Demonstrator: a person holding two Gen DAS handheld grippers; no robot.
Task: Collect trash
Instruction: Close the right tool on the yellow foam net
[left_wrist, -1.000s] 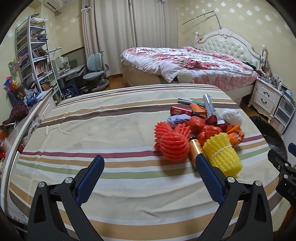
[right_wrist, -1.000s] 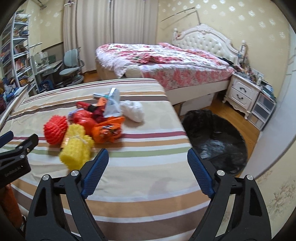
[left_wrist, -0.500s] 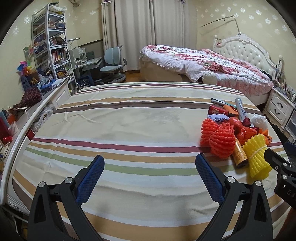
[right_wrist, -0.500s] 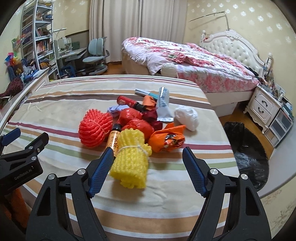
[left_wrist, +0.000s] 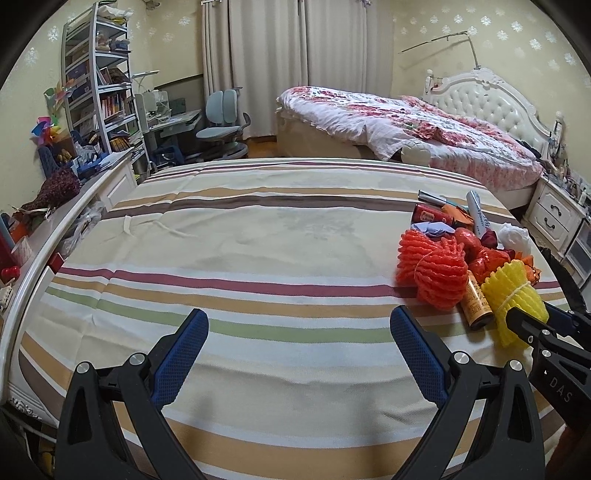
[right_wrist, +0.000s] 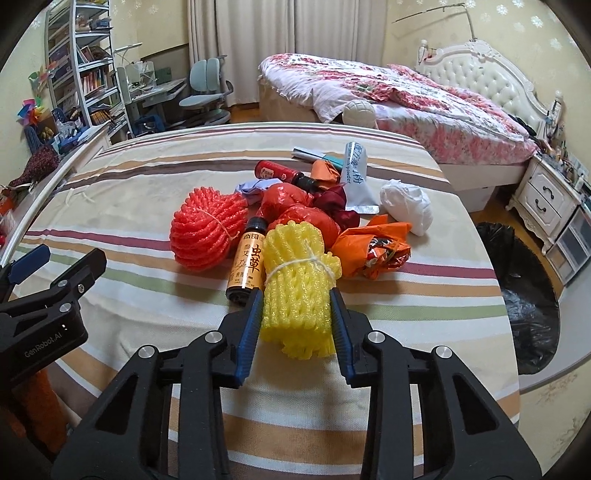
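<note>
Right tongs (right_wrist: 295, 317) clamped on the yellow foam net bundle (right_wrist: 301, 280); left tongs (left_wrist: 299, 354) apart, empty.
First piece only: whole pile on the striped bed (right_wrist: 369, 387), black trash bag (right_wrist: 532, 306) awaits on the floor.

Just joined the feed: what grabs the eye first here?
The bright trash pile on the striped bedspread: the right gripper has its fingers on either side of a yellow foam net, with an orange-red foam net and a brown bottle beside it. The left gripper is open over bare spread. A black trash bag lies on the floor to the right.
</note>
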